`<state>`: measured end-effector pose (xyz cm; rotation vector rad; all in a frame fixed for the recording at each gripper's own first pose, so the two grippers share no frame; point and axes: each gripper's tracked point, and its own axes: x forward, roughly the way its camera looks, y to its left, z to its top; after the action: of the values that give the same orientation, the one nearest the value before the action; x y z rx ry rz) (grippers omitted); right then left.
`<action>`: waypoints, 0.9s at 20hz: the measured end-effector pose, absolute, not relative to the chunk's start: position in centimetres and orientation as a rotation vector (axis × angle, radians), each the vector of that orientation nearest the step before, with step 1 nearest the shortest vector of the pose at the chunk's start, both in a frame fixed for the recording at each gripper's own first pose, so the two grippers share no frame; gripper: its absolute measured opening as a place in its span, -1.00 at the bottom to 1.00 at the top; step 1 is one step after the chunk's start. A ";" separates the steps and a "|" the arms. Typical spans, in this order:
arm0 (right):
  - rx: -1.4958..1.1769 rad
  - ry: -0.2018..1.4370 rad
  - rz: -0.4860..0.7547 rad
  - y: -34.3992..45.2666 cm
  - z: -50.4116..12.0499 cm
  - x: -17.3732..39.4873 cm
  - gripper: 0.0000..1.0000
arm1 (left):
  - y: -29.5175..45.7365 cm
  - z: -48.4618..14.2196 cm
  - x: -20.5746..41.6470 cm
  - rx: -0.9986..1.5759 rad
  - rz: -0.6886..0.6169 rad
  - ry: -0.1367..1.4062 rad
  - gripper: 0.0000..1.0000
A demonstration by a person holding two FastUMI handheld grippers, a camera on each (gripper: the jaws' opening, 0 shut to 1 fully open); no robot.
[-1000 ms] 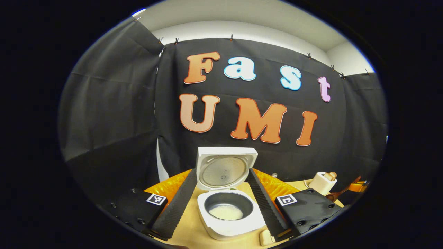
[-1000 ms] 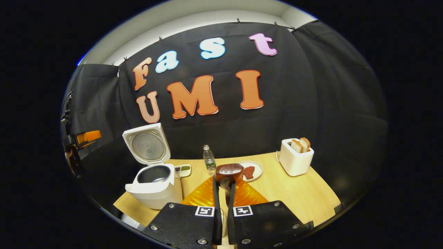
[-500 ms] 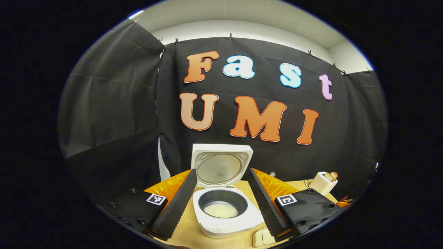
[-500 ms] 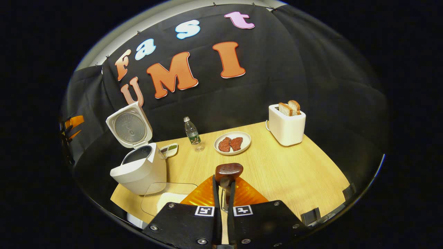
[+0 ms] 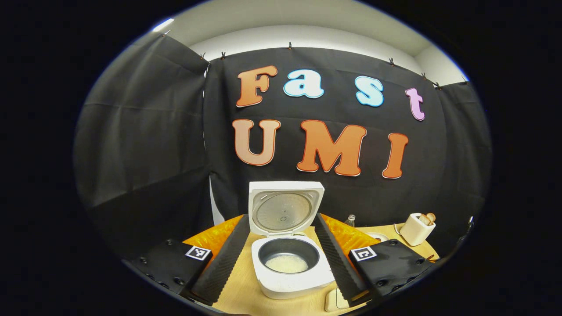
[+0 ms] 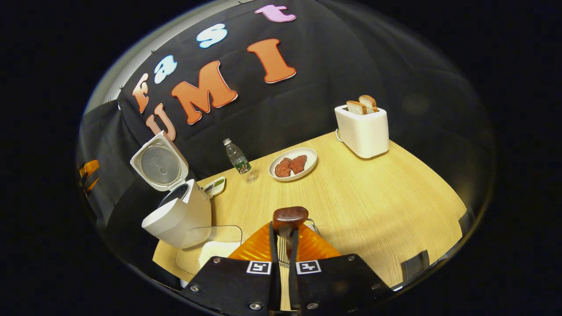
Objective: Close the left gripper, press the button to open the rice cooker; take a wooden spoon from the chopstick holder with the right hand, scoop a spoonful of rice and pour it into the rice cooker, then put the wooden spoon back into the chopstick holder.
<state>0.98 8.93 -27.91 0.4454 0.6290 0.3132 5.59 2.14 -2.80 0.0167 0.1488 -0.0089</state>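
Evenly lit, sharp fisheye views.
Soft overhead light; table (image 6: 373, 197) edges bow strongly; faint glare on the dark cloth.

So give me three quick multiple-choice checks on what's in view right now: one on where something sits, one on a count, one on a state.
1. Where is the plate of meat?
A. between the water bottle and the toaster
B. inside the rice cooker
C. on top of the toaster

2. How many bread slices stand in the toaster?
A. none
B. two
C. four

3. What state is the rice cooker in?
A. lid shut
B. lid up, pot bare
C. lid up, rice in the pot

Key: 1 A, the right gripper view shows it on the table between them. 2 B, two tops stick out. 3 C, the left gripper view shows white rice under the raised lid.
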 end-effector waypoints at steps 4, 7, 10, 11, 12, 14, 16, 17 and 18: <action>0.425 0.644 0.222 6.6 -29.0 1.5 -0.57 | 1.7 -2.4 5.5 0.010 -0.012 0.149 1.00; 0.376 0.656 0.161 4.8 -29.6 0.8 -0.28 | 1.5 -1.9 6.2 -0.002 -0.007 0.142 1.00; 0.334 0.648 0.123 3.6 -29.0 -0.1 0.27 | 1.4 -1.4 7.5 -0.028 -0.009 0.148 0.99; 0.318 0.649 0.116 3.3 -28.9 -0.3 0.50 | 1.2 -0.9 8.1 -0.035 -0.014 0.143 1.00; 0.304 0.644 0.108 3.0 -28.4 -0.5 0.59 | 1.2 -0.3 9.2 -0.038 -0.017 0.139 1.00; 0.286 0.618 0.096 2.3 -27.0 -0.7 0.81 | 1.4 1.4 11.6 -0.039 -0.015 0.127 1.00; 0.279 0.588 0.085 1.7 -25.6 -0.6 0.90 | 1.1 3.4 14.2 -0.063 -0.029 0.112 1.00; 0.279 0.581 0.078 1.6 -25.3 -0.7 0.90 | 1.0 4.4 15.5 -0.082 -0.033 0.107 1.00; 0.278 0.571 0.070 1.3 -24.8 -0.8 0.90 | 0.9 5.2 17.1 -0.097 -0.040 0.104 1.00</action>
<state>-0.79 1.31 -24.84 0.2776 0.5710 0.0699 17.09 0.86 5.17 -0.0972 0.1040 -0.0398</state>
